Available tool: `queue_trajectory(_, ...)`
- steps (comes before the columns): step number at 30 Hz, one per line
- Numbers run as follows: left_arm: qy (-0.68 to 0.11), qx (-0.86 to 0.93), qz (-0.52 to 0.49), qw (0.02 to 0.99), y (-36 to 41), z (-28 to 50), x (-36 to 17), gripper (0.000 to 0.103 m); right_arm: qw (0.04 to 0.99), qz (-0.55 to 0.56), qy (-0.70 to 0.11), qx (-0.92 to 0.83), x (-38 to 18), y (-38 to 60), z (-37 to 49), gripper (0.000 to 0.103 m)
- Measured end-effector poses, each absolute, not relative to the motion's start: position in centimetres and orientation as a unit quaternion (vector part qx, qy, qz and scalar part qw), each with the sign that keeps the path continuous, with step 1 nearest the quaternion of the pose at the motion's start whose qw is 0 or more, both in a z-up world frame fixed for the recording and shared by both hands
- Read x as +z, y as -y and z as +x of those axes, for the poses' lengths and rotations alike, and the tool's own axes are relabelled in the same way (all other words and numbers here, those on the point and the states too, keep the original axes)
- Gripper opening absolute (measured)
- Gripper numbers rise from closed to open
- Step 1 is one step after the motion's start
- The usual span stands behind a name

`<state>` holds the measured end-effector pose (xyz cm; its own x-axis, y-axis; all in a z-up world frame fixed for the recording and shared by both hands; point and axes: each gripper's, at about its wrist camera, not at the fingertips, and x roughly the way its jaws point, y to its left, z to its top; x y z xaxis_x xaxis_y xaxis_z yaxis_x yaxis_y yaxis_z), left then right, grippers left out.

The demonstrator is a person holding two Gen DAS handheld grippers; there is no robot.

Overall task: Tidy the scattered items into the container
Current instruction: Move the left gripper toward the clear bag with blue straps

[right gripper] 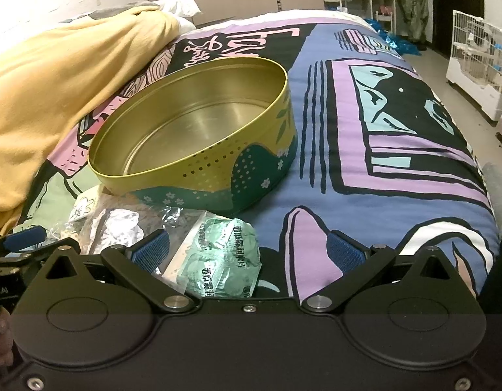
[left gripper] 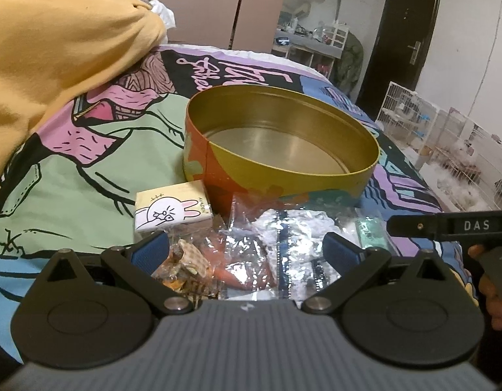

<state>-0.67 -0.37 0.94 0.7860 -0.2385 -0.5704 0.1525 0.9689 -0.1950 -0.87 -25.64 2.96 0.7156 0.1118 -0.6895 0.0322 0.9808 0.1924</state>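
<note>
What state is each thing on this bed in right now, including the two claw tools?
Round gold metal tin: open, empty, no lid.
Small cartoon-rabbit box: closed, outside the tin.
Green foil packet: crumpled, outside the tin.
Clear plastic bags: heaped, outside the tin.
Left gripper: open, holding nothing.
Right gripper: open, holding nothing.

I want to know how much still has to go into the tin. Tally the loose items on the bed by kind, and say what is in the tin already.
Small rabbit-print box: 1
Green foil packet: 1
Clear plastic-wrapped packets: at least 3, overlapping, so the exact count is unclear
Items inside the round tin: 0
Total loose: at least 5
</note>
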Motion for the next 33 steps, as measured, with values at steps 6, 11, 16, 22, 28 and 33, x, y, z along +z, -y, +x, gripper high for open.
queue_trajectory(6, -0.306, -0.112, -0.075, 0.942, 0.3, -0.9, 1.1, 0.103, 0.923, 0.098, -0.372, 0.018, 3.1, 25.8, -1.0, 0.103)
queue_trajectory(11, -0.303, -0.120, -0.068, 0.943, 0.7, -1.0, 1.2, 0.103, 0.924, 0.099, -0.370, 0.017, 3.1, 25.8, -1.1, 0.103)
queue_trajectory(16, -0.296, -0.143, -0.072, 0.942, 0.9, -1.3, 1.4, 0.103, 0.924, 0.100, -0.369, 0.015, 3.2, 25.9, -1.1, 0.103)
queue_trajectory(22, -0.291, -0.158, -0.048, 0.942, 1.7, -1.7, 1.4, 0.103, 0.924, 0.100, -0.368, 0.013, 3.2, 25.9, -1.1, 0.103)
queue_trajectory(28, -0.290, -0.167, -0.034, 0.942, 2.3, -2.1, 1.4, 0.103, 0.925, 0.098, -0.367, 0.011, 3.2, 25.9, -1.2, 0.103)
queue_trajectory(33, -0.291, -0.166, -0.039, 0.941, 2.1, -2.1, 1.4, 0.103, 0.926, 0.100, -0.364, 0.009, 3.3, 26.0, -1.2, 0.103)
